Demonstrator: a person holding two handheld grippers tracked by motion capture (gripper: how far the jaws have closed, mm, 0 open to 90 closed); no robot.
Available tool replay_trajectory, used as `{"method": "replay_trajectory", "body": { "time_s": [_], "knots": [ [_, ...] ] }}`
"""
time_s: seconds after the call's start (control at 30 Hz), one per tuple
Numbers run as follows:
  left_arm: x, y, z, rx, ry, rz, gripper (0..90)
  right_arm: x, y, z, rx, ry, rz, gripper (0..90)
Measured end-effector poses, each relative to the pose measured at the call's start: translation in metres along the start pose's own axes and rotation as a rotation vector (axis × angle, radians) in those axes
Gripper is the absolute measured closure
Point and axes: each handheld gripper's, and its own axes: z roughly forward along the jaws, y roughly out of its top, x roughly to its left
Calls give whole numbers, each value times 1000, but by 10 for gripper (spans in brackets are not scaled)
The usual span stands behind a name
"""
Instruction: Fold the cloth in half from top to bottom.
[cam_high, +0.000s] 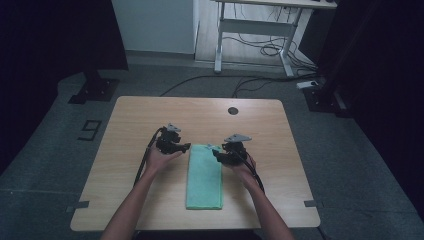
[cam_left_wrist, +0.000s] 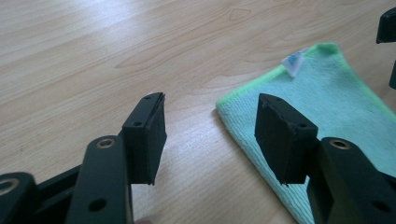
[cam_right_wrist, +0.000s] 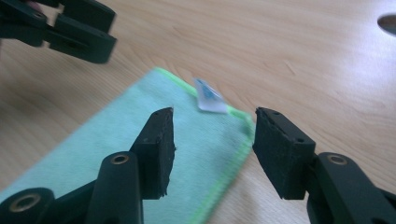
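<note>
Two sets of tongs poised at the far end of a green cloth (cam_high: 204, 176), neither yet gripping. Folded into a long narrow strip, lying flat near the middle of the counter (cam_high: 130, 125), long axis running from 6 to 12 o'clock in the high view, white tag (cam_right_wrist: 208, 98) at the far edge. Left tongs (cam_high: 184, 146) at the strip's 11 o'clock corner, jaws spread wide, one pad (cam_left_wrist: 148, 135) over bare wood and the other above the cloth's edge in the left gripper view. Right tongs (cam_high: 216, 153) at the 1 o'clock corner, jaws likewise apart, straddling the green-stitched corner just below the tag in the right gripper view. No fabric between either pair of pads; cloth undisturbed, no lifted corner, no wrinkle.

Judged from this: at least one fold seemingly done already, given the narrow doubled shape. Approach to the far corners all but finished. Left to do: lowering onto the corners, closing on them, then probably carrying the far end toward 6 o'clock for another fold, or else opening the strip out; cannot tell which. Whether the pads touch the cloth, also unclear.
</note>
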Motion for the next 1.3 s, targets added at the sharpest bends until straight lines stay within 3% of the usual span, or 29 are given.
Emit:
{"method": "replay_trajectory", "body": {
  "time_s": [0.13, 0.37, 0.67, 1.0, 1.3],
  "knots": [
    [-2, 1, 7, -2, -8, -13, 459, -9, 1, 2, 0, -13, 25, 487],
    [-7, 9, 12, 9, -19, 25, 466, -22, 2, 6, 1, -11, 42, 514],
    [-3, 7, 27, 30, -32, 0, 490, -34, -3, 24, 34, -1, 67, 541],
    [-1, 4, 34, 38, -58, 1, 492, -34, 9, 35, 35, 19, 27, 547],
    [-5, 2, 41, 66, -54, -1, 486, -28, 5, 48, 97, 12, 7, 549]
  ]
}}
